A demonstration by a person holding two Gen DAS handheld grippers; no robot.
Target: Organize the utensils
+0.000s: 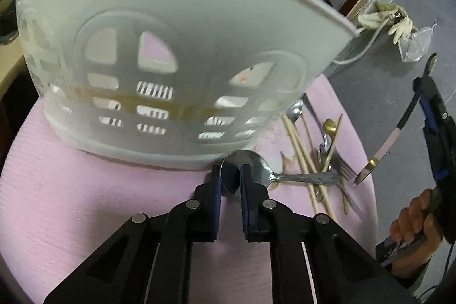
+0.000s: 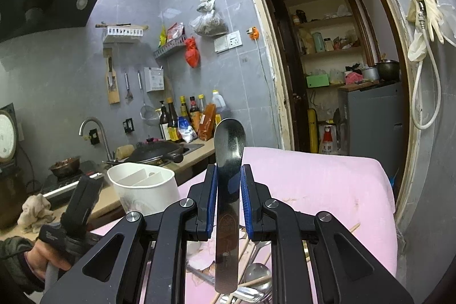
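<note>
A white slotted utensil basket (image 1: pixel 171 19) stands on the pink cloth (image 1: pixel 85 190); the right wrist view shows its divided inside (image 2: pixel 142 190). At its base lies a steel spoon (image 1: pixel 258 165), handle pointing right. My left gripper (image 1: pixel 230 170) is shut on the left part of the spoon's bowl. Loose chopsticks, forks and a gold spoon form a pile (image 1: pixel 322 155) to the right. My right gripper (image 2: pixel 229 170) is shut on a flat steel table knife (image 2: pixel 229 138), held upright above that pile (image 2: pixel 256 275). The left wrist view shows this gripper (image 1: pixel 427 87) and knife (image 1: pixel 393 138) at the right.
A grey tiled wall (image 1: pixel 384 70) runs along the cloth's right edge, with a hose and gloves (image 2: pixel 421 19) hanging on it. Beyond the basket a counter holds a wok (image 2: pixel 159 150), a faucet (image 2: pixel 94 133) and bottles. A doorway (image 2: pixel 327 61) opens behind the table.
</note>
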